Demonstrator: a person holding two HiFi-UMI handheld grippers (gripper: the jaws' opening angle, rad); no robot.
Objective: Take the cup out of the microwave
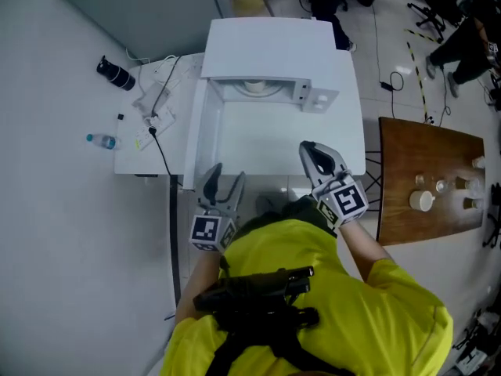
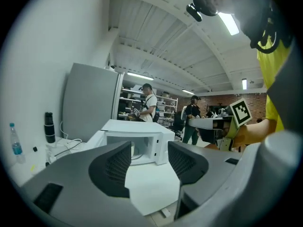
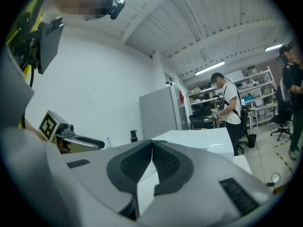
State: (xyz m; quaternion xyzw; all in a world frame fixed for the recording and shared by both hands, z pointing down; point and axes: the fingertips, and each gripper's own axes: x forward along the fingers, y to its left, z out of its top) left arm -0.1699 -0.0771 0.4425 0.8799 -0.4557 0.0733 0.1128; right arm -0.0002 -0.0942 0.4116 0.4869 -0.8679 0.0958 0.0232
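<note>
Head view | reach step: left gripper (image 1: pixel 225 175) hovering before microwave (image 1: pixel 274 45), fingers (image 2: pixel 111 167) gaping, empty | right gripper (image 1: pixel 307 149) fingers (image 3: pixel 137 163) pressing together | next: reaching inside for cup (image 1: pixel 254 87)

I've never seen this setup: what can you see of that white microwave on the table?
The microwave is a white box, glossy like painted metal, standing upright at the far end of a white table. Its front stands open, and something pale and round shows inside, too small to name. Nothing but the table seems to touch it.

White microwave (image 1: pixel 274 45) door open; pale cup (image 1: pixel 254 87) inside.
</note>
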